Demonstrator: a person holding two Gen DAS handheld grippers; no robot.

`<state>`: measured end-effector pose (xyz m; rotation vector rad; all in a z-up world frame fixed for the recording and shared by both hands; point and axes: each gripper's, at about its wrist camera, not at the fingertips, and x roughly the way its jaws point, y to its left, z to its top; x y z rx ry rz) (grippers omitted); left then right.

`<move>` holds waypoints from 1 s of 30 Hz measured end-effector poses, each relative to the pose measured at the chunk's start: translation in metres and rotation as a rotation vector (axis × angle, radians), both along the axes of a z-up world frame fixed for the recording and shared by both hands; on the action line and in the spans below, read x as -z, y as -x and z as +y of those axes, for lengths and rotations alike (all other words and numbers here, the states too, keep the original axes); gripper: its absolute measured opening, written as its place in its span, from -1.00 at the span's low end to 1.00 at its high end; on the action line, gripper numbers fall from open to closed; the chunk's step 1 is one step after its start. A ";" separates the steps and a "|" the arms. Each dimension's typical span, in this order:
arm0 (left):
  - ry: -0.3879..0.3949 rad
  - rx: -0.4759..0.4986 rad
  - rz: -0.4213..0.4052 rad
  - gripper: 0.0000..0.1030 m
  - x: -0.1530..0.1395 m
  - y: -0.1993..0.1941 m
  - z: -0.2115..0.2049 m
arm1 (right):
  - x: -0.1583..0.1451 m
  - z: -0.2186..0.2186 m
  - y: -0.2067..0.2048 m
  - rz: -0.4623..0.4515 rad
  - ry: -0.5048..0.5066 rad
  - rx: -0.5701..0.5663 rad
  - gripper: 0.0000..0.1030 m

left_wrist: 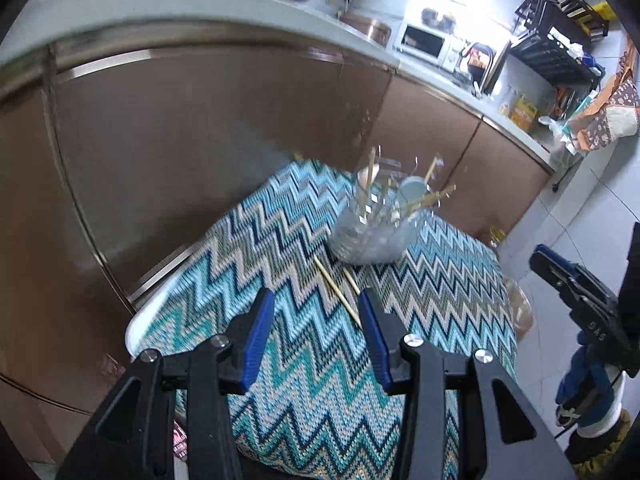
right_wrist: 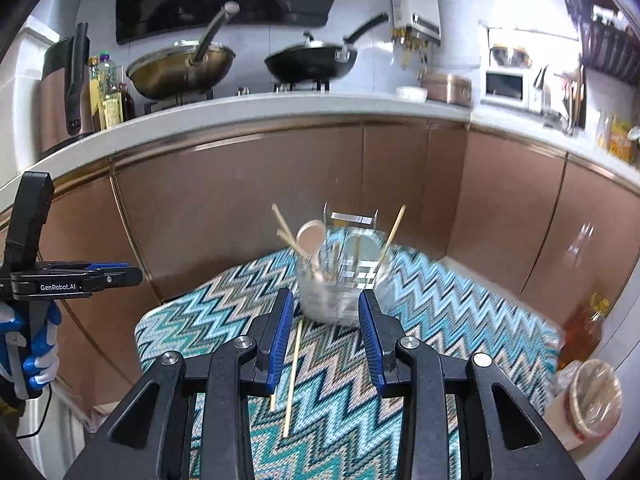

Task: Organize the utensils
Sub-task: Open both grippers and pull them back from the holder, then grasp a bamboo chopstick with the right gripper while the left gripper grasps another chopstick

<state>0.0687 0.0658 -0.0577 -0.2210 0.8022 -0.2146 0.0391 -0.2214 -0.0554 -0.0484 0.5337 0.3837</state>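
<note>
A clear holder [left_wrist: 372,232] [right_wrist: 340,280] stands at the far side of a small table under a zigzag cloth [left_wrist: 280,240] [right_wrist: 440,320]. Chopsticks and two spoons stick up out of it. Two loose chopsticks [left_wrist: 336,290] [right_wrist: 292,380] lie on the cloth in front of the holder. My left gripper [left_wrist: 316,294] hovers open above the cloth, the chopsticks just beside its right finger. Over the chopsticks, my right gripper [right_wrist: 326,294] also stands open, facing the holder. Neither gripper has anything between its pads. Each gripper shows side-on in the other's view: the right gripper [left_wrist: 560,276], the left gripper [right_wrist: 116,274].
Brown cabinet doors [right_wrist: 280,184] close off the space behind the table, under a white counter with two woks [right_wrist: 180,64] and a microwave [right_wrist: 506,86]. An oil bottle [right_wrist: 584,328] and a lined bin [right_wrist: 592,396] stand on the floor at the right. A gloved hand [right_wrist: 40,352] holds the left gripper.
</note>
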 end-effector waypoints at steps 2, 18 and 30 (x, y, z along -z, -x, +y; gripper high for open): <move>0.019 0.015 0.042 -0.18 0.010 -0.007 0.000 | 0.011 0.003 -0.008 0.041 -0.001 -0.014 -0.35; 0.072 0.068 0.305 -0.18 0.089 -0.076 -0.010 | 0.074 0.016 -0.065 0.219 0.021 -0.077 -0.35; 0.126 0.100 0.388 -0.19 0.117 -0.112 -0.027 | 0.101 0.036 -0.097 0.314 0.048 -0.134 -0.35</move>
